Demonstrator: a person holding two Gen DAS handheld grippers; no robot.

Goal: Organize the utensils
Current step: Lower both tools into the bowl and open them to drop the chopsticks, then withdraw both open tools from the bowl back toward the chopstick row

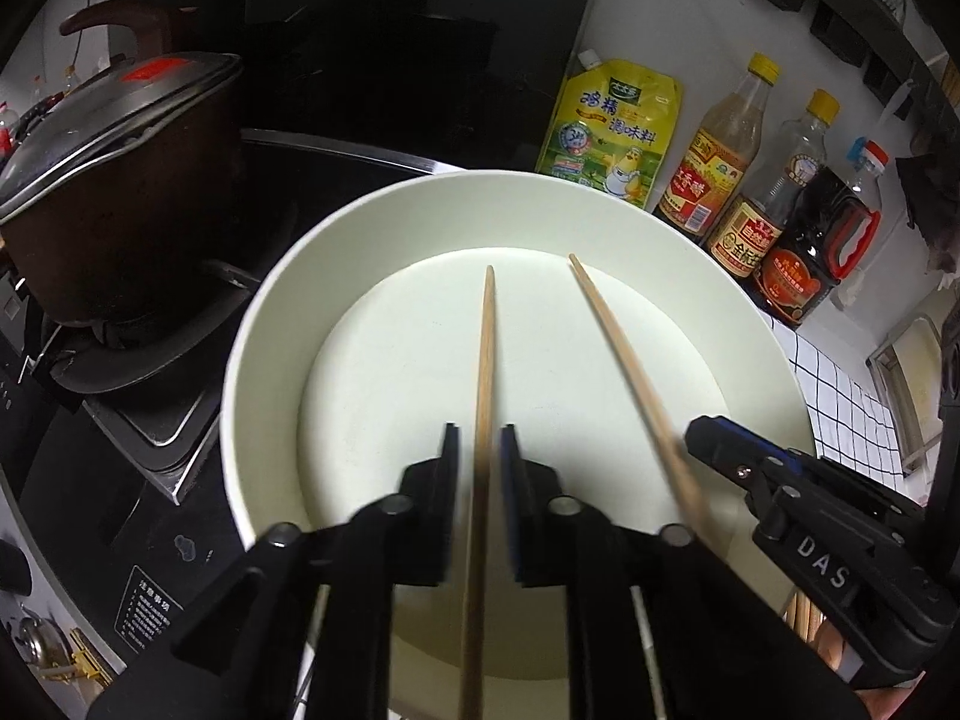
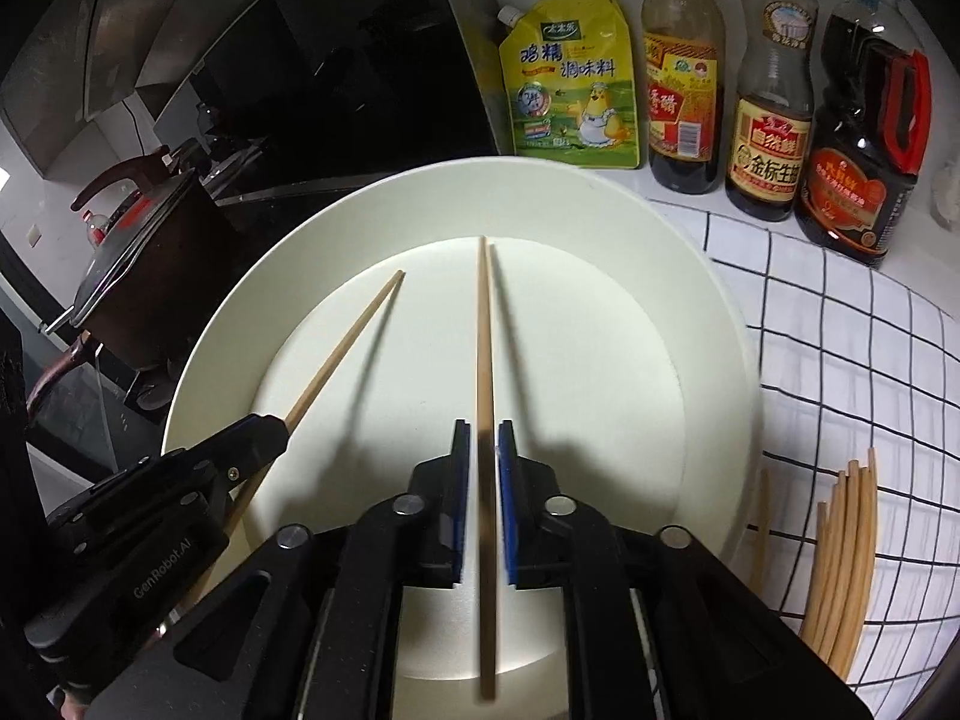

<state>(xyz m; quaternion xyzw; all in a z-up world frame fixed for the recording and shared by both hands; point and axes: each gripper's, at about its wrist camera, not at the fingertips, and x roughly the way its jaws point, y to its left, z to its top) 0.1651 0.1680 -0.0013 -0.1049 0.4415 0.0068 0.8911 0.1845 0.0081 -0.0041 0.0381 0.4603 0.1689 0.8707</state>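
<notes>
White plate (image 2: 420, 198) — two wooden chopsticks (image 2: 485, 360) over it

A home kitchen counter beside a stove.
A dark lidded cooking pot (image 1: 114, 192) sits on a black gas hob (image 1: 150, 414); glass condiment bottles (image 2: 768, 114) and a yellow seasoning pouch (image 2: 570, 84) line the wall.

- The left gripper (image 1: 480, 441) is pointed steeply downward; its jaws are parted slightly, with a narrow gap seen on either side of the thin stick between the blue pads.
- The right gripper (image 2: 482, 438) is angled down alike, its jaws likewise only a little apart.
- The two grippers are held side by side, close together, each visible at the edge of the other's view.
</notes>
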